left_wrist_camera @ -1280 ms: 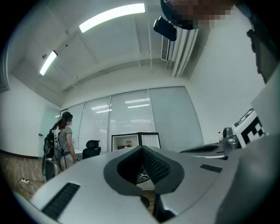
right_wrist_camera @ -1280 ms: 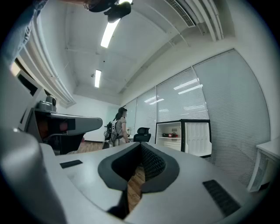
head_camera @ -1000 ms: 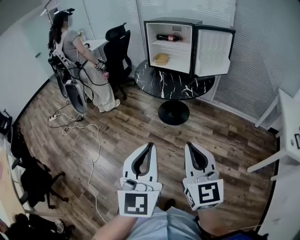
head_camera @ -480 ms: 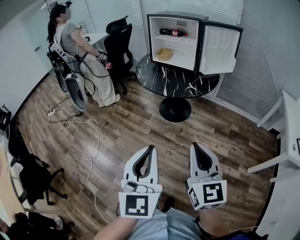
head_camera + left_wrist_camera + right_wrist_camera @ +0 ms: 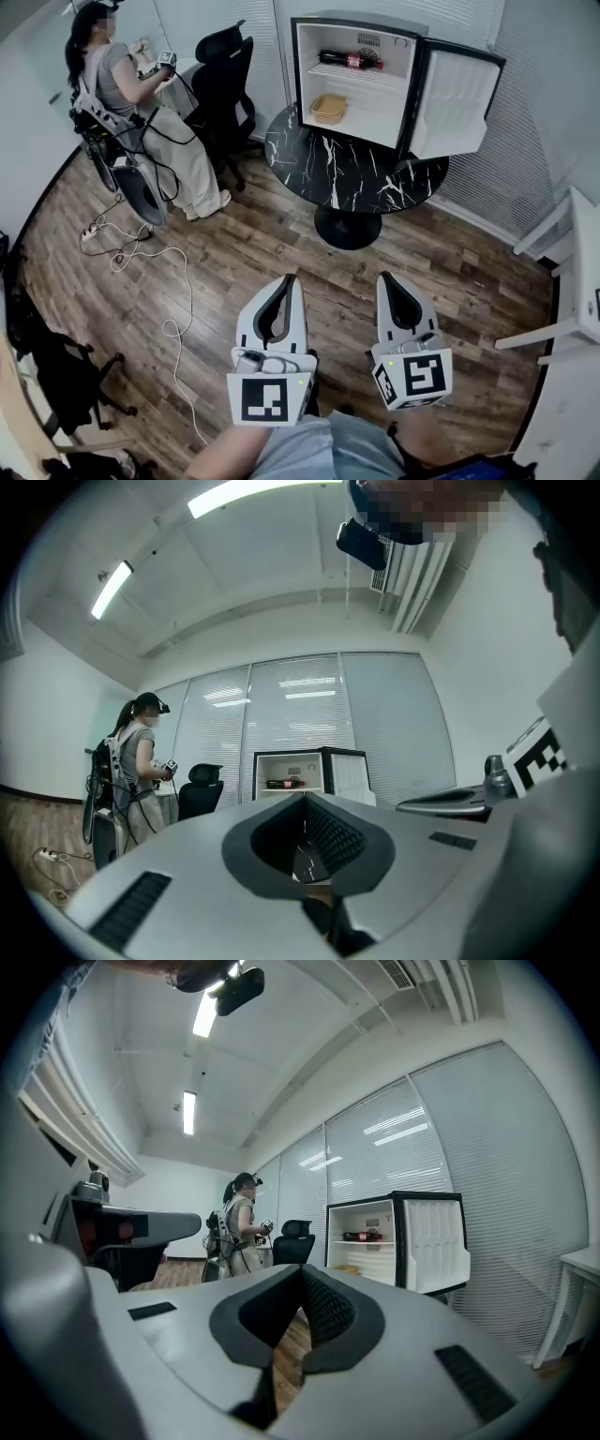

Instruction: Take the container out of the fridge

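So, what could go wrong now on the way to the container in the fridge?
The white cable on the floor lies left of the path; a foot could catch it. The left tool and right tool are shut; unopened, they may push the yellow container deeper. The open fridge door could be bumped.

Office meeting room. Ahead of the right hand-held gripper (image 5: pixel 386 279), a round black marble counter (image 5: pixel 347 173) carries an open mini fridge (image 5: pixel 459 103), with slatted window blinds (image 5: pixel 530 141) behind. Ahead and to the left of the left hand-held gripper (image 5: pixel 289 279): a black office chair (image 5: pixel 223 84) and a power strip (image 5: pixel 91 232) on the wood-plank floor (image 5: pixel 281 234). Far right: a white desk (image 5: pixel 586 253). Overhead: ceiling strip lights (image 5: pixel 112 585).
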Available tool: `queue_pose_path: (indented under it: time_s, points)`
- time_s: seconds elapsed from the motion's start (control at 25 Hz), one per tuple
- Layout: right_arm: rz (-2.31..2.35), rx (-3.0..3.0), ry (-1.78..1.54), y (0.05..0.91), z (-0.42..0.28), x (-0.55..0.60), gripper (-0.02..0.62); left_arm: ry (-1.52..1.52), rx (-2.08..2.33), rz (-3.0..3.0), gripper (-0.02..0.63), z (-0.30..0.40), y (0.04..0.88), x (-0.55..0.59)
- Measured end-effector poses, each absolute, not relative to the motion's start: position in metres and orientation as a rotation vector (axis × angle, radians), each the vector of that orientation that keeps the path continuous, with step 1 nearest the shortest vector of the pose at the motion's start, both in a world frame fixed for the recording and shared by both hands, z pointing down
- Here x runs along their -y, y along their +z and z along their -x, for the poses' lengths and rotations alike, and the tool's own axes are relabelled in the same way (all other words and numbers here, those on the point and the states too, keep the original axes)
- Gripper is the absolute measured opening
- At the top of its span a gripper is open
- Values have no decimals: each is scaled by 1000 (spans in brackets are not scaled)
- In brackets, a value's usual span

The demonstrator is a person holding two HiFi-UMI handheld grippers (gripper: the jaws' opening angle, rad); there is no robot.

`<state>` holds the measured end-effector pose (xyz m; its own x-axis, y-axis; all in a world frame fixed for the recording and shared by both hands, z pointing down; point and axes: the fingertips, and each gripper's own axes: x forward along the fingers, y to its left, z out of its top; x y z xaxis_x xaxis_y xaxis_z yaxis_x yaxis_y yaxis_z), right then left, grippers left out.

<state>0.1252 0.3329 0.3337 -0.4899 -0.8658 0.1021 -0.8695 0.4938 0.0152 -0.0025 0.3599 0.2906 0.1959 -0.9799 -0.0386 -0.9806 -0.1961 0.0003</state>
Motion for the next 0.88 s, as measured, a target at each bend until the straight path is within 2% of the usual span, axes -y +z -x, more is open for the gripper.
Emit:
queue_pose_path:
  time_s: [0.44,0.88]
  points:
    - [-1642,2598,-35,295,-55,-220,12,85,-1858,2436,14,76,260,-243]
    - [-1677,2553,-22,308,-41,-162,14,82,-1825,2495,14,90,277,-184]
